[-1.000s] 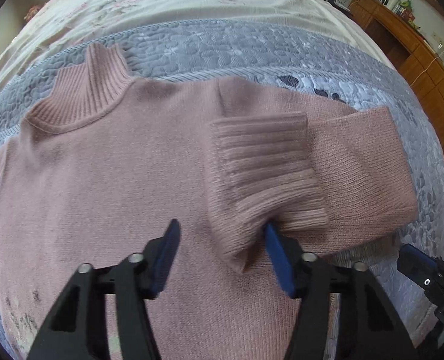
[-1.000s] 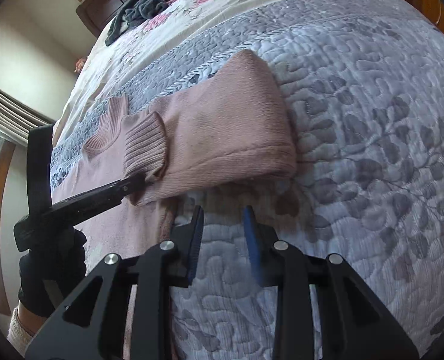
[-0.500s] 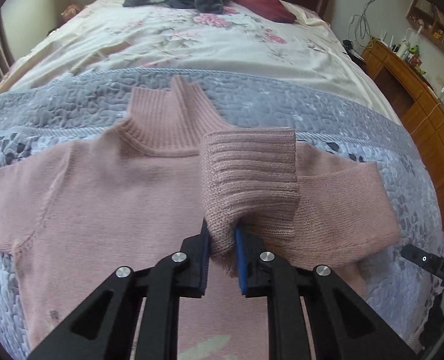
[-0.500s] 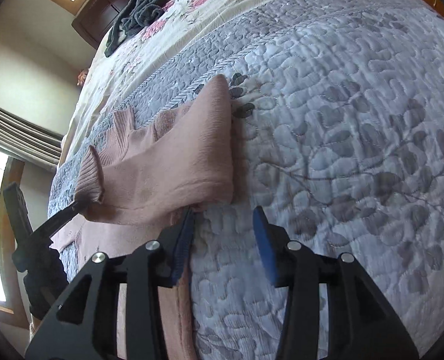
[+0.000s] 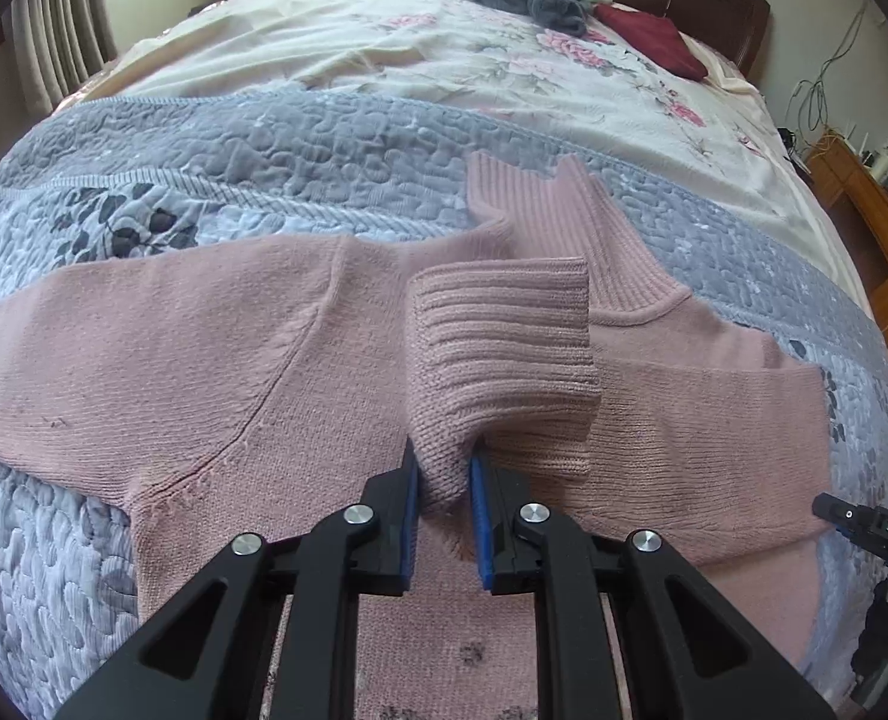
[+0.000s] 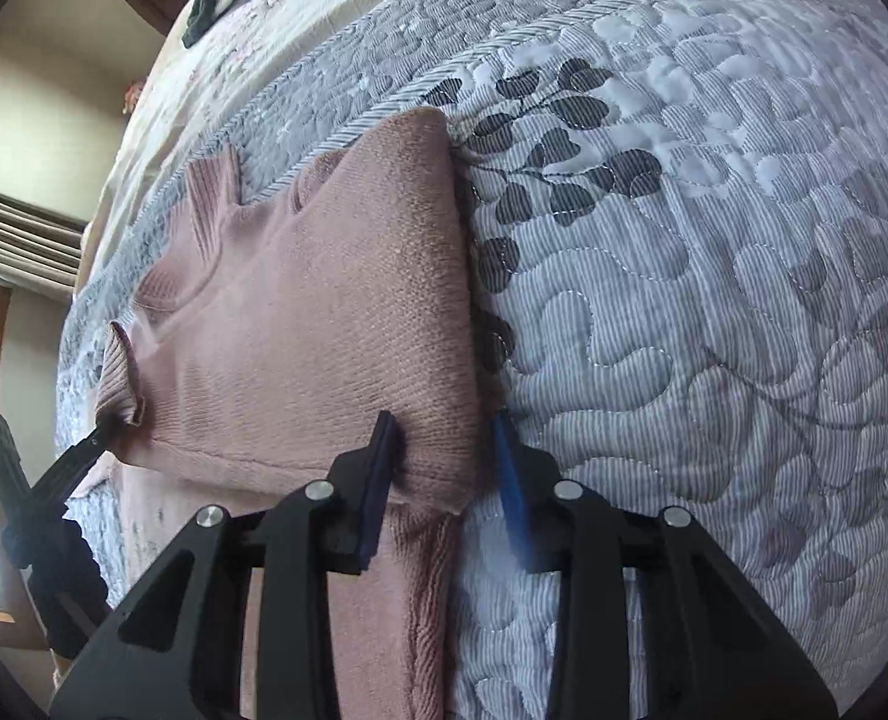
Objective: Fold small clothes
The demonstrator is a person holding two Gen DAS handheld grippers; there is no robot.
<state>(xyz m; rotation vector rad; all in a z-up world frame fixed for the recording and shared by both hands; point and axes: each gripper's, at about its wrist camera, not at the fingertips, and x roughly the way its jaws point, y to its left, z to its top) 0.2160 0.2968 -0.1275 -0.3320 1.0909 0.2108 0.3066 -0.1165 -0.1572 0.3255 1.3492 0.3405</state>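
Since the frame 1 second earlier, we see the left claw (image 5: 442, 504) go from spread around the cuff (image 5: 498, 348) to clenched on it, and the view has swung so that the far sleeve (image 5: 114, 336) now shows; the right claw (image 6: 444, 480) has come from bare quilt (image 6: 714, 300) up to the fold.

Left wrist view: the sweater (image 5: 300, 396) lies flat on the bed, across the grey quilt, collar (image 5: 570, 222) pointing at the floral sheet (image 5: 444, 60). 1 sleeve is already turned in across the chest. Both blue pads (image 5: 409, 510) of the left claw press a pinch of knit just below the ribbed cuff, which stands slightly off the body. The other sleeve is still stretched out to the left, unfolded.

Right wrist view: the right claw is released, jaws apart. 1 pad (image 6: 378, 480) sits on top of the folded sleeve (image 6: 324, 324) at its outer corner; the other is beside the edge, over the quilt. It grips nothing yet.

Step in hand, as we judge it: squaring the first sleeve fold, about a third of the way through the garment.

Next move, in our reading: the right claw should close on the fold's corner so that both claws can pull the sleeve straight and lay the cuff flat, free of the collar. After that, the second sleeve needs the same turn-in. A soft knit will sag, so we would keep it low.
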